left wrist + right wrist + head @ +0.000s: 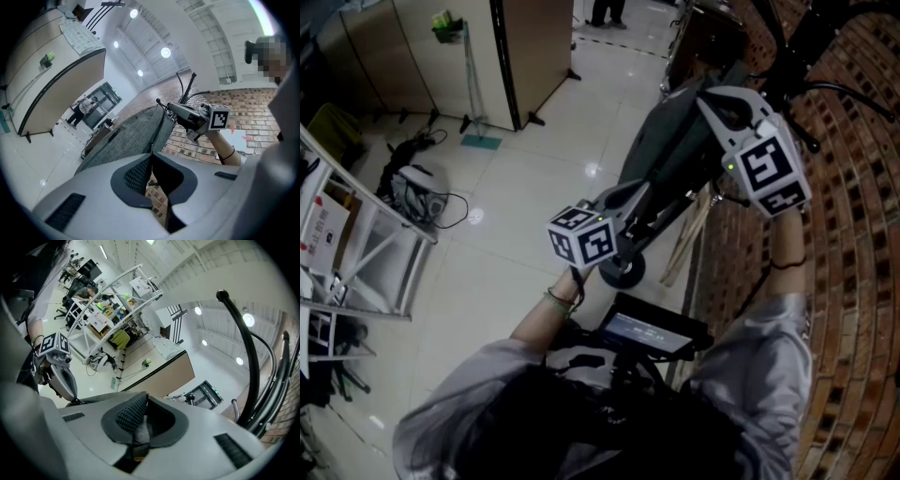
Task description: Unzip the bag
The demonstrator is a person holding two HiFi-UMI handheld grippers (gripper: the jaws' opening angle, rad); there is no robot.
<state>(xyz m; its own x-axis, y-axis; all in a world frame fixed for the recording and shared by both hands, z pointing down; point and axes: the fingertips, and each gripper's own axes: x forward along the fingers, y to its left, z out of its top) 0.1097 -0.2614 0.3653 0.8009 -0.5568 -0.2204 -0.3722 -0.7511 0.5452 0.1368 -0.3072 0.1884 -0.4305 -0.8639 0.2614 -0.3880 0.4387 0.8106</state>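
Dim, glaring ceiling lights [165, 52], fisheye edges

One grey bag [661, 141], two tools, left tool [649, 195] and right tool [705, 96], one brick wall [853, 300]

Bag [661, 141]: dark grey, flecked weave. Left gripper [151, 157] and right gripper [142, 425]: pale grey shells, black ribbed pads, black-and-white square-marker cubes. Wall [853, 234] red-brown brick; floor [516, 206] glossy white tile.

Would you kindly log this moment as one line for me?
stage: grey bag held aloft | left gripper: shut on bag's zipper line | right gripper: shut on bag fabric | zipper: state unclear
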